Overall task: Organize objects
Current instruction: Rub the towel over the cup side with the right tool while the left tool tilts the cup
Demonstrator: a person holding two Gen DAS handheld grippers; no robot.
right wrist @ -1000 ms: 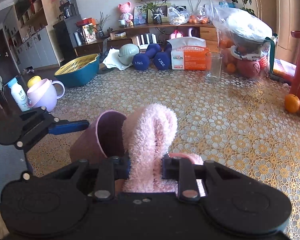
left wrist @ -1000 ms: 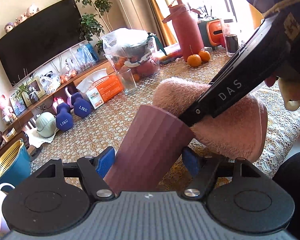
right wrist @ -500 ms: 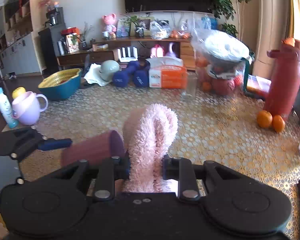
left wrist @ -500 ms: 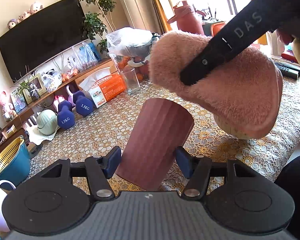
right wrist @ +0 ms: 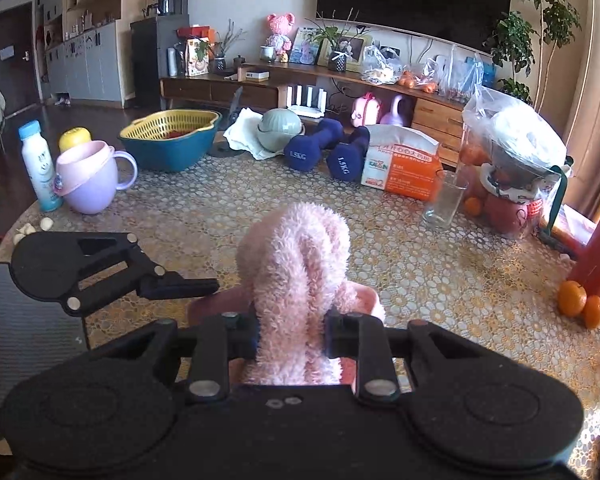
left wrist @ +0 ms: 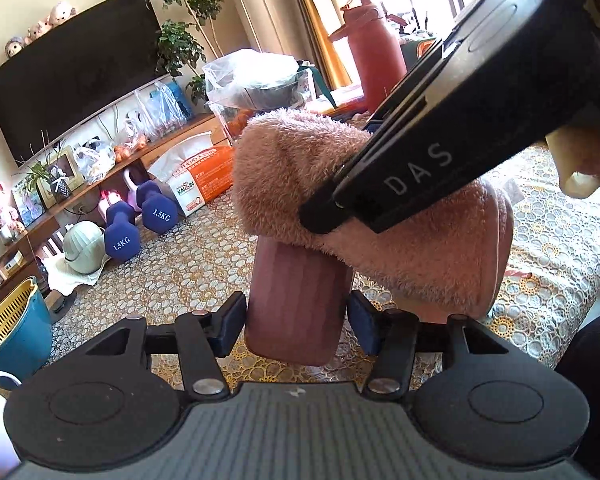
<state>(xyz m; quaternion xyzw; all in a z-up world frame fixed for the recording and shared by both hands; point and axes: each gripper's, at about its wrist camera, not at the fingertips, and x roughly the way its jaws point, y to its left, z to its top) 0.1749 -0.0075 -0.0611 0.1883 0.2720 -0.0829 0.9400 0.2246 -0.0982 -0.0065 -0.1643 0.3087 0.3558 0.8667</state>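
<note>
A ribbed maroon cup (left wrist: pixel 296 304) stands between the fingers of my left gripper (left wrist: pixel 296 320); the left pad touches it and a small gap shows at the right pad. My right gripper (right wrist: pixel 290 336) is shut on a fluffy pink slipper (right wrist: pixel 296 272). The slipper (left wrist: pixel 380 216) rests on top of the cup and covers its mouth. In the right wrist view only a sliver of the cup's rim (right wrist: pixel 216 304) shows under the slipper, with the left gripper's finger (right wrist: pixel 180 284) beside it.
On the lace-covered table (right wrist: pixel 260 192) stand a glass (right wrist: pixel 444 200), an orange tissue box (right wrist: pixel 400 168), two blue dumbbells (right wrist: pixel 328 152), a teal basket (right wrist: pixel 172 140), a lilac mug (right wrist: pixel 92 180), a red flask (left wrist: pixel 376 52), two oranges (right wrist: pixel 582 306) and a bagged pile (right wrist: pixel 516 168).
The right gripper lifted the slipper out of the cup, then lowered it onto the cup's mouth. The cup went from tilted to nearly upright in the left gripper.
</note>
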